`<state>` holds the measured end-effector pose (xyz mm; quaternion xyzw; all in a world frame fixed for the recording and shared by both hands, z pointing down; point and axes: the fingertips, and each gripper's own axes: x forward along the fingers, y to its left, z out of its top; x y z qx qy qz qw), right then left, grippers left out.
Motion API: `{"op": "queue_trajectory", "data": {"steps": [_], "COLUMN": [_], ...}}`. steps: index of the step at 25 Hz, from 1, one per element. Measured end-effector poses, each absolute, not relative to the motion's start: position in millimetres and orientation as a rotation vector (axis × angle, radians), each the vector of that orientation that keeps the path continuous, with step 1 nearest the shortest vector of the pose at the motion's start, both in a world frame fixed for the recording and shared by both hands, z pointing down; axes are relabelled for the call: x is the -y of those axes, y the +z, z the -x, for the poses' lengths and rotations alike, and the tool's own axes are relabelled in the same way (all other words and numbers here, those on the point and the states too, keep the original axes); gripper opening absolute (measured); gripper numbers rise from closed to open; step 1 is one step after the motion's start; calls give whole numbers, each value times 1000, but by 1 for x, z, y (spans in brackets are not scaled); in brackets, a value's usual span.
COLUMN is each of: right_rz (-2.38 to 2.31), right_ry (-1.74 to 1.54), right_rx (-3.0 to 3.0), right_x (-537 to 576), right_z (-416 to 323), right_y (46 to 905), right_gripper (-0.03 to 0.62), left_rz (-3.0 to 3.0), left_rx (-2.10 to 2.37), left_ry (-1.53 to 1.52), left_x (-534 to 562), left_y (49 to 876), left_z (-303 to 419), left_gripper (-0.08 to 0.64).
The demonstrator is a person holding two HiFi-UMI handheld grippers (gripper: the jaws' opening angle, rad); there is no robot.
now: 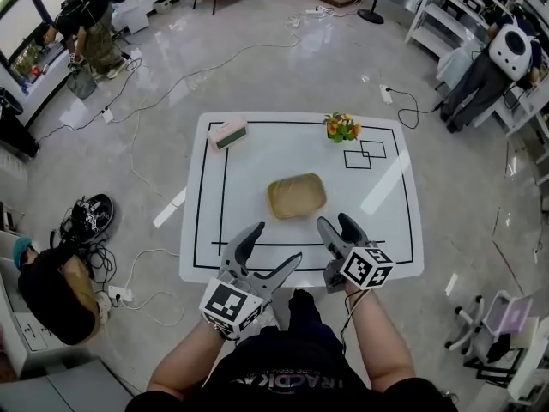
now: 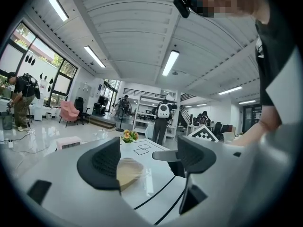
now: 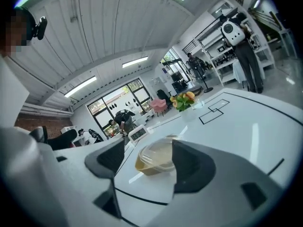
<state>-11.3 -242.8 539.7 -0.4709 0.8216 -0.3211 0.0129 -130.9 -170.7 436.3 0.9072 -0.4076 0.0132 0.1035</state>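
Note:
A clear lidded container [image 1: 296, 196] with tan contents sits mid-table on the white table [image 1: 386, 221]. My left gripper [image 1: 276, 245] hovers open over the table's near edge, a little short and left of the container, holding nothing. The right gripper [image 1: 336, 223] is open too, just off the container's near right corner, empty. In the left gripper view the container [image 2: 129, 170] shows between the spread jaws of the left gripper [image 2: 149, 157], farther off. The right gripper view has the container [image 3: 156, 157] close ahead between the jaws of the right gripper [image 3: 149, 162], untouched.
A pink-cased clock [image 1: 227, 133] stands at the table's far left and a small pot of flowers [image 1: 342, 127] at the far right, beside two outlined squares [image 1: 364, 154]. Cables [image 1: 137, 281] lie on the floor to the left. People stand at shelves [image 1: 506, 50] and sit at left [image 1: 51, 286].

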Motion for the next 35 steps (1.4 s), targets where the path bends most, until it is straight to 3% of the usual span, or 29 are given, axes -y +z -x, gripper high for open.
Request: {"op": "queue_trajectory", "data": {"steps": [15, 27, 35], "right_rz": [1384, 1290, 1304], "right_ry": [-1419, -1631, -1622], "right_rx": [-2421, -2305, -2299], "right_x": [270, 285, 281], "right_z": [8, 21, 20], "right_y": [625, 644, 643], "right_gripper": [299, 293, 156], "left_rz": [-2600, -2549, -2546], "left_rx": [1192, 1222, 1217], "left_ry": [110, 108, 113], "left_x": [209, 224, 218], "left_y": [468, 480, 482], "left_z": [111, 120, 122], "left_gripper": [365, 365, 365]}}
